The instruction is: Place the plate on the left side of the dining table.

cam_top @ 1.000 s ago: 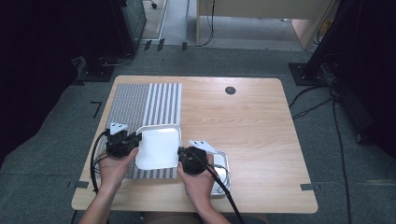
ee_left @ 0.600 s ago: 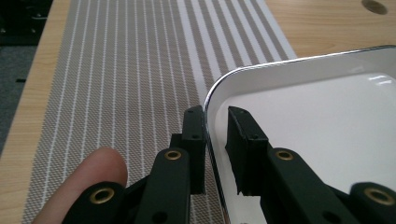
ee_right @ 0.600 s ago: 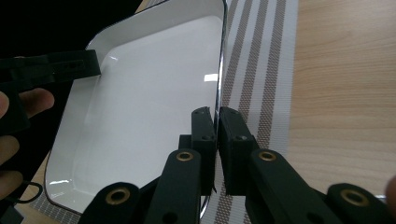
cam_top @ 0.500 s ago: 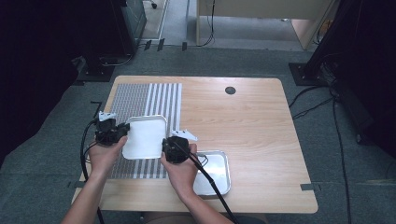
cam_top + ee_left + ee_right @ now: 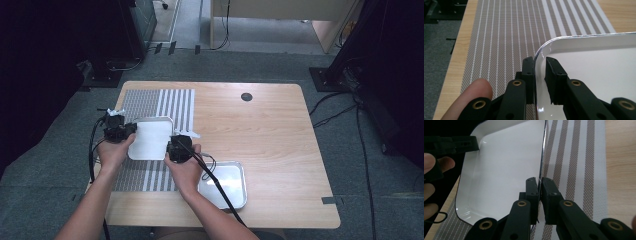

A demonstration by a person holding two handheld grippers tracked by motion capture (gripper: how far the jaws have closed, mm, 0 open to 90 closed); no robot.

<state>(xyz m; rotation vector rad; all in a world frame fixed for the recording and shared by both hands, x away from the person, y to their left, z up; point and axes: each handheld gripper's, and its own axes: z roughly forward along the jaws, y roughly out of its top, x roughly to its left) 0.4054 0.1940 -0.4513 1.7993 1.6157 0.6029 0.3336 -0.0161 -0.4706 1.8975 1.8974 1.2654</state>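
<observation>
Both grippers, left (image 5: 131, 129) and right (image 5: 170, 147), are clamped on opposite rims of the white tray (image 5: 150, 139). It has shifted left and farther away, off the steel tray (image 5: 235, 192) (near right), and now hangs over the striped mat (image 5: 165, 102), likely about to be set down.
</observation>
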